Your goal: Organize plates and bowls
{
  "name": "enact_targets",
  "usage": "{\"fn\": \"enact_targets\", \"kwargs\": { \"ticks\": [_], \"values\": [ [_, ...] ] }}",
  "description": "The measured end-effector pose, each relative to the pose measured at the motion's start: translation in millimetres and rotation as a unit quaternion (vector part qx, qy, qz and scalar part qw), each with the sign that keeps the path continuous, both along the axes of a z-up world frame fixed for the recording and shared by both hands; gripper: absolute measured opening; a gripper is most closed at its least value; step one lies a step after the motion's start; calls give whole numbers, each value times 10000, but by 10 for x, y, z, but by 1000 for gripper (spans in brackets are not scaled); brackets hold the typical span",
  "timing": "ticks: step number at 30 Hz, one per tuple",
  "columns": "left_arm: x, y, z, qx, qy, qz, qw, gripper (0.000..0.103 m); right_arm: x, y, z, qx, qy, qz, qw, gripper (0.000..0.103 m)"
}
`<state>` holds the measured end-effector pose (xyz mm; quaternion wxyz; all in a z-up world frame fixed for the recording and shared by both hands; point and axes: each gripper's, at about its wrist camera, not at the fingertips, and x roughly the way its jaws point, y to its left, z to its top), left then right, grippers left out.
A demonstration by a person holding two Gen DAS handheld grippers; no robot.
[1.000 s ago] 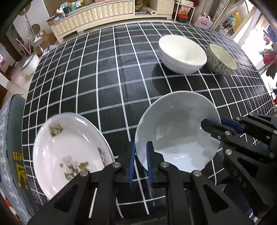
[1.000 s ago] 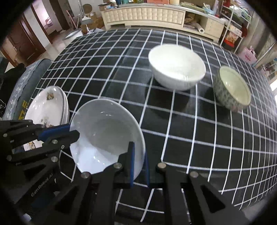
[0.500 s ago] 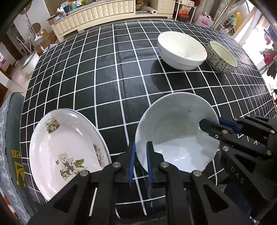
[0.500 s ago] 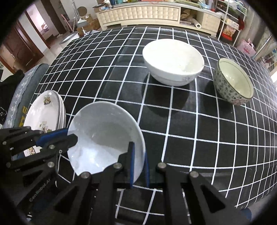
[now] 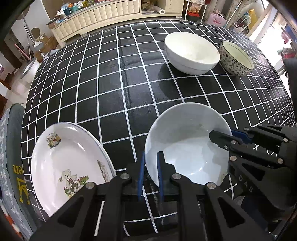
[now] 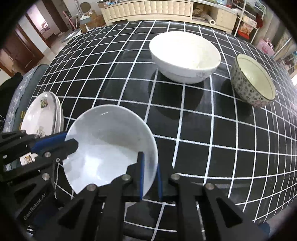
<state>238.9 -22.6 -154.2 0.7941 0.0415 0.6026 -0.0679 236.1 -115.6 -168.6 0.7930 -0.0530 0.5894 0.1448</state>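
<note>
A plain white bowl [image 5: 187,140] [image 6: 109,144] is held above the black checked tablecloth. My left gripper [image 5: 150,165] is shut on its near-left rim and my right gripper [image 6: 149,165] is shut on its right rim. The right gripper also shows in the left wrist view [image 5: 230,138], the left gripper in the right wrist view [image 6: 61,140]. A stack of white plates with a bear picture [image 5: 68,165] [image 6: 41,116] lies at the near left. A large white bowl [image 5: 191,52] [image 6: 183,55] and a small patterned bowl [image 5: 236,58] [image 6: 253,81] stand at the far right.
The tablecloth [image 5: 111,89] covers the whole table. A chair back [image 5: 13,148] stands by the left edge near the plates. A cream sideboard [image 5: 96,16] and shelves lie beyond the far edge.
Both grippers have risen with the white bowl between them. The table and the other dishes look farther away. The grips have not changed.
</note>
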Motion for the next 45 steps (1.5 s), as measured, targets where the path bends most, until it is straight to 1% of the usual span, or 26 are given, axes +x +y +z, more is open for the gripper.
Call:
{"fn": "enact_targets", "kwargs": {
  "ticks": [4, 8, 9, 10, 11, 13, 14, 15, 16, 18, 19, 21, 24, 28, 29, 31, 33, 34, 35, 36, 37, 38, 39, 41, 43, 45],
  "values": [
    [-4, 44, -4, -167, 88, 46, 9998, 12, -2, -1, -10, 23, 54, 17, 10000, 17],
    [-28, 81, -35, -334, 82, 81, 9994, 17, -34, 62, 39, -188, -204, 100, 9996, 18],
    [-42, 89, -36, -334, 52, 99, 9994, 17, -35, 63, 42, -200, -211, 100, 9995, 21],
    [-53, 97, -32, -317, 14, 116, 9994, 18, -38, 56, 45, -215, -214, 88, 9995, 27],
    [-66, 109, -21, -288, -35, 131, 9995, 24, -44, 47, 50, -241, -235, 73, 9994, 31],
    [-105, 138, 31, -190, -203, 162, 9995, 31, -68, 19, 90, -379, -424, -22, 9984, 50],
    [-129, 152, 72, -164, -321, 164, 9992, 32, -90, 7, 119, -421, -525, -32, 9977, 56],
    [-151, 172, 117, -141, -425, 168, 9989, 32, -112, 1, 153, -471, -621, -29, 9970, 65],
    [-166, 186, 151, -110, -498, 185, 9985, 33, -128, -4, 180, -502, -675, -22, 9965, 69],
    [-195, 210, 228, -75, -650, 169, 9977, 33, -159, -24, 260, -538, -791, -37, 9954, 72],
    [-212, 215, 273, -63, -737, 133, 9972, 33, -181, -38, 305, -583, -857, -59, 9946, 76],
    [-236, 224, 352, -33, -877, 126, 9961, 33, -210, -56, 395, -649, -990, -36, 9930, 81],
    [-271, 227, 449, -3, -1040, 140, 9945, 33, -231, -101, 536, -541, -1094, -109, 9925, 83],
    [-314, 181, 570, 103, -1286, 140, 9915, 33, -198, -241, 704, 150, -1011, -364, 9941, 83],
    [-313, 163, 592, 115, -1344, 108, 9908, 33, -188, -235, 736, 183, -1074, -374, 9933, 83],
    [-289, 119, 654, 72, -1425, 56, 9898, 33, -190, -263, 840, 78, -1316, -419, 9904, 85],
    [-257, 96, 716, 2, -1512, 101, 9885, 35, -199, -284, 900, 155, -1412, -419, 9890, 88],
    [-240, 91, 744, -53, -1550, 115, 9878, 40, -178, -306, 923, 255, -1438, -404, 9885, 90],
    [-216, 83, 764, -136, -1568, 120, 9875, 49, -149, -321, 945, 354, -1431, -355, 9884, 90],
    [-195, 73, 792, -217, -1583, 113, 9871, 54, -116, -338, 964, 415, -1414, -342, 9885, 90],
    [-172, 53, 824, -244, -1615, 94, 9865, 64, -90, -357, 972, 419, -1399, -351, 9887, 90],
    [-148, 35, 846, -221, -1654, 75, 9860, 69, -48, -372, 984, 344, -1398, -392, 9888, 90],
    [-119, 4, 879, -125, -1729, 54, 9848, 70, -11, -384, 1001, 258, -1441, -429, 9883, 90],
    [-65, -22, 930, -73, -1811, 28, 9834, 71, 46, -404, 1038, 12, -1614, -486, 9857, 90],
    [20, -45, 988, -67, -1857, 19, 9826, 75, 111, -408, 1093, -46, -1826, -446, 9822, 90],
    [91, -54, 1035, -76, -1908, -8, 9816, 78, 152, -453, 1143, -37, -1876, -392, 9815, 90]
  ]
}}
